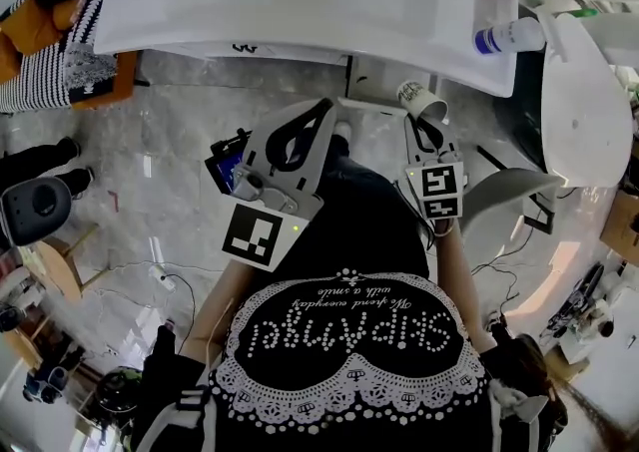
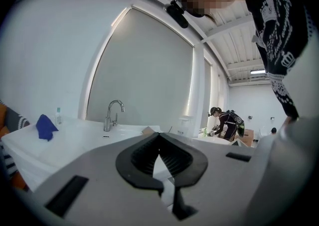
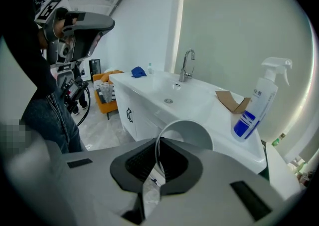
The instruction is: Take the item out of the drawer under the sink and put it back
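Item: white paper cup (image 3: 192,136), the task's thing, out of the cabinet and held in the air in front of the white sink vanity (image 1: 300,11), below its front edge. Holder: right gripper (image 3: 158,144), jaws nearly together and pinching one side of the cup's thin wall at the rim, so the body hangs past the pads unsupported. Left gripper (image 2: 159,137): jaws together, nothing between them, held level near the vanity front. Cabinet front (image 3: 144,122) with its black handle (image 3: 130,115): looks shut from the right gripper view, though whether this is the drawer itself cannot be told. Hazards, as judged: the one-sided pinch may crease or flatten the rim, or let the cup pivot and slip if it bumps the vanity edge on the way in. If the drawer is indeed shut, the left jaws must first part to take the handle. The spray bottle (image 3: 256,104) and the cardboard scrap (image 3: 232,101) sit near the counter's right end, where a careless lift of the right arm could knock them.
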The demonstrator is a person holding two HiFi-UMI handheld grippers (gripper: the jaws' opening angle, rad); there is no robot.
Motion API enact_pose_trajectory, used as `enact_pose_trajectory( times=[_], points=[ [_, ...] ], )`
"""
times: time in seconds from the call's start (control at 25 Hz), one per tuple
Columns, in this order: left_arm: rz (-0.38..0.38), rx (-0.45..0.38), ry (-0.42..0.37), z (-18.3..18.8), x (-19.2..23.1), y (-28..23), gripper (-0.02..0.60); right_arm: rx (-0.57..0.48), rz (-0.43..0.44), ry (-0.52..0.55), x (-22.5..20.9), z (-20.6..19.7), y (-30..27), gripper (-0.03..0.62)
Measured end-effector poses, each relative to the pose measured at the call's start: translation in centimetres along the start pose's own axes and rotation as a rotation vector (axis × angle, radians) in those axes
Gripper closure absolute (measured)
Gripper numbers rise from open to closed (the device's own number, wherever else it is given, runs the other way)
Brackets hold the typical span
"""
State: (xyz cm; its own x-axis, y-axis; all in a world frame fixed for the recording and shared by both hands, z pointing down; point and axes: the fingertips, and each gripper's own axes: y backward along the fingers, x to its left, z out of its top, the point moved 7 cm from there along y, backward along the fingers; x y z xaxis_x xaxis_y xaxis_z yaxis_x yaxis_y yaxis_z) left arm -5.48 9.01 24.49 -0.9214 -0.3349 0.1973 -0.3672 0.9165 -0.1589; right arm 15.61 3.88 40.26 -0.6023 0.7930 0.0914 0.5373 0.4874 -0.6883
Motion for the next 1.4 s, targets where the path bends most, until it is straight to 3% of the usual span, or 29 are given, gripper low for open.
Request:
enact_pose_trajectory(
  times=[1.4],
  points=[
    [0.077, 0.06, 0.025, -0.9, 0.0, -2.8, 0.577, 0.234, 0.149, 0.075, -2.6, -6.5, -9.4, 0.569]
  ],
)
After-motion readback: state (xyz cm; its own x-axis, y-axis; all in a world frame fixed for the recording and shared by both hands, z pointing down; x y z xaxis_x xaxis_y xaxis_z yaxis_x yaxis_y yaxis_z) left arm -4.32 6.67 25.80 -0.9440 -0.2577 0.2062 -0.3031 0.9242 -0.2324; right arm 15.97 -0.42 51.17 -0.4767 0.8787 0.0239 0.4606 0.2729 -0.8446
